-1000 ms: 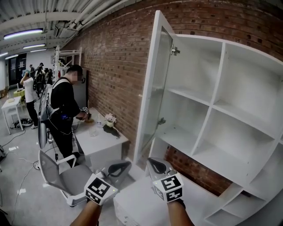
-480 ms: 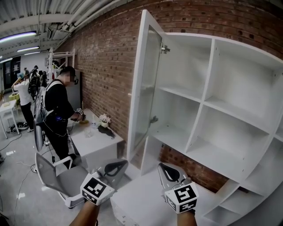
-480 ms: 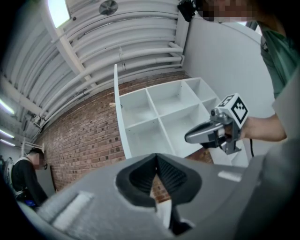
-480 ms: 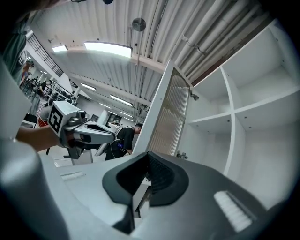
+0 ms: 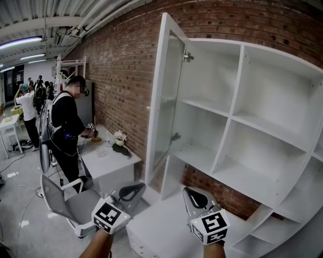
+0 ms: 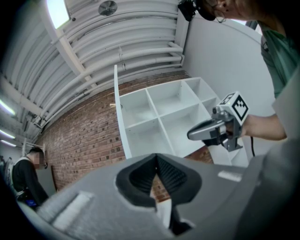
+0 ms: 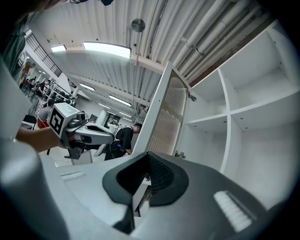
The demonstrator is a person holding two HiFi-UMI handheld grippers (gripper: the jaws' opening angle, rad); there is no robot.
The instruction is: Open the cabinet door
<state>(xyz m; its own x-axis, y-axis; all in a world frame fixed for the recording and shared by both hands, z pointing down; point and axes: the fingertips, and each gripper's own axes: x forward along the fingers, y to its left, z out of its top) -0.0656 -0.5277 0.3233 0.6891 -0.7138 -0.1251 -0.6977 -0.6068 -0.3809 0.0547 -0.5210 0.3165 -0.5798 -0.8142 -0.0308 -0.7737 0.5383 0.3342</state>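
L gripper [image 5: 130,191]: jaws pressed together, empty; held approx. level, forearm below. Black/white square markers on rear cube, no legible text.
R gripper [image 5: 196,199]: jaws just eased apart a hair, all but together, nothing btwn; level.
Cabinet door [image 5: 169,101]: ahead-left of R gripper, well apart, swung open off white cabinet [image 5: 262,126].

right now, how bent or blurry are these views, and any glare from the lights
Head view: sharp, but the wide lens bows the shelves of the cabinet and its open door. Left gripper view: heavy fisheye, dark corners, ceiling lamp blown out, the left gripper soft up close. Right gripper view: same dark rim, light panel glaring, the right gripper soft too.
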